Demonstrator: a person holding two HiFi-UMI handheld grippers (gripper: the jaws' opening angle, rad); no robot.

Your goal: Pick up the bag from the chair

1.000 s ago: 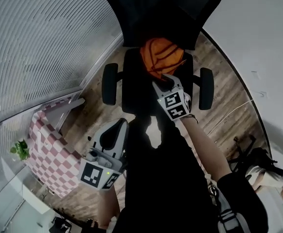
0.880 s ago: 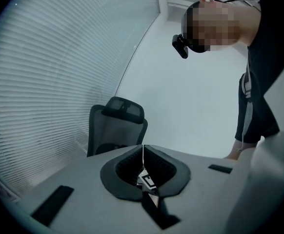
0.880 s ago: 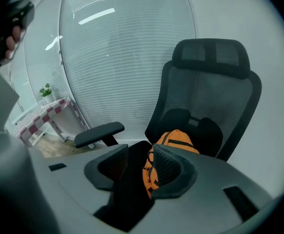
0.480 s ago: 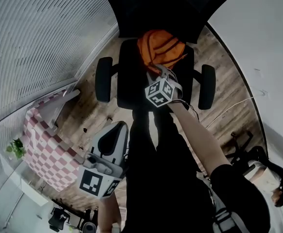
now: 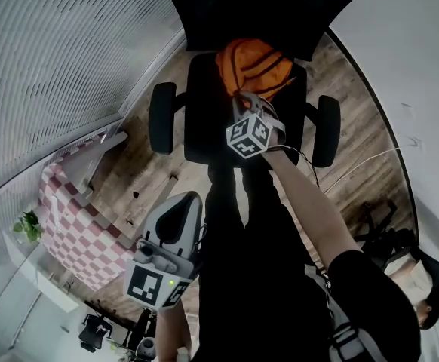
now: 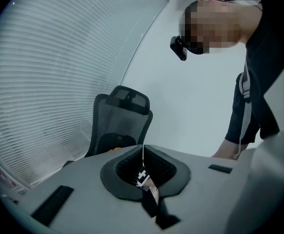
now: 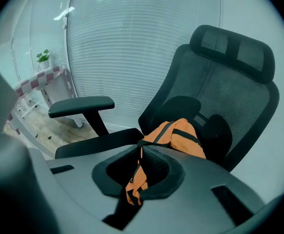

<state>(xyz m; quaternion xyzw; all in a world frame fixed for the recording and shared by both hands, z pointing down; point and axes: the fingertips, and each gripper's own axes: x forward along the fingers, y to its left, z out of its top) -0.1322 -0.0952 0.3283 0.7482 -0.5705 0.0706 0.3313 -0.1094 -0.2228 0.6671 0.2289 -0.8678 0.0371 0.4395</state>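
Office corner with slatted blinds (image 5: 53, 66) along one side and a wood floor (image 5: 355, 134), and the black chair (image 5: 201, 119) parked right in front of you. The orange bag (image 5: 253, 62) sits at the back edge of the seat, slumped against the backrest and a bit toward the armrest on the head view's right. Your right gripper (image 7: 141, 147) has just been closing, and its fingers (image 7: 154, 161) are now nearly together, pinched on a dark strap and a fold of orange fabric at the bag's near end. That's the catch: you've only got the edge of it. The bulk of the bag lies past the fingertips, up the seat and still resting on the chair, with a bit of loose orange hanging down behind the pads. So if you yank straight up, I'd expect the soft fabric to creep out of the pinch, or the whole thing to swing once the weight comes off the seat. Pull it toward you instead of up, and a strap could catch on an armrest. It looks like the kind of chair that swivels, so dragging might just turn the seat. Your left gripper (image 6: 143, 155) is hanging low at your side, well away from the chair, fingers together with none of the bag in them, so there's no backup if the right slips.
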